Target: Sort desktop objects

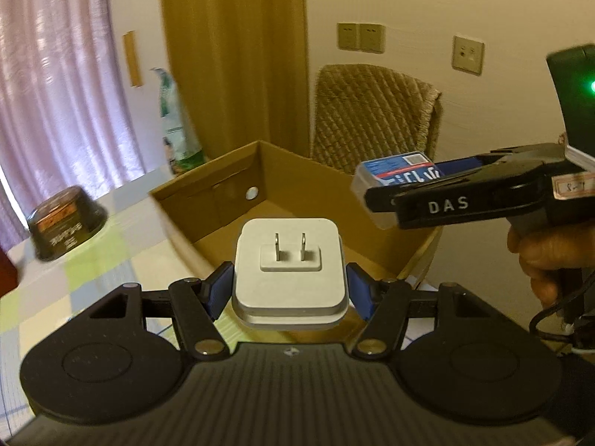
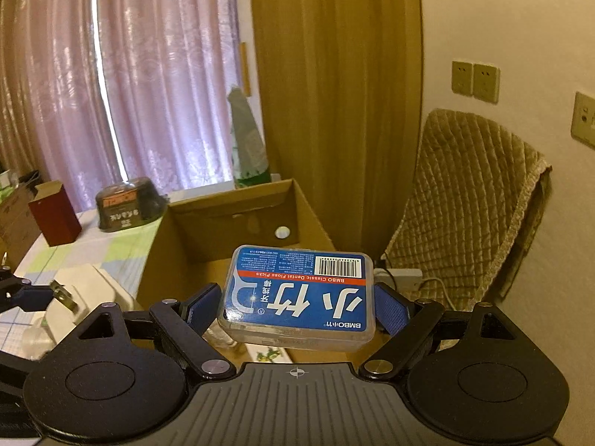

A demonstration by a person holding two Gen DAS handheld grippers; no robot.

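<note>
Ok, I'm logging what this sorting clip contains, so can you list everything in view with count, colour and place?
Plug adapter: 1, white, prongs toward the camera, held in the left gripper.
Dental floss pick box: 1, clear with blue label, held in the right gripper.
Cardboard box: 1, brown, open, on the table ahead of both grippers.
Small round thing: 1, white, inside the box by its far wall.
Instant noodle bowl: 1, dark, upside down, left on the table.
Small carton: 1, dark red, open, far left.
Bottle: 1, green, behind the box.
Chair: 1, tan quilted cover, right.
Wall sockets: 3, beige.
Curtains: pink sheer, tan drape.
Table: 1, checked cloth.
Left gripper: black, blue pads.
Right gripper: same.
Hand: 1, on the right gripper's handle.
</note>
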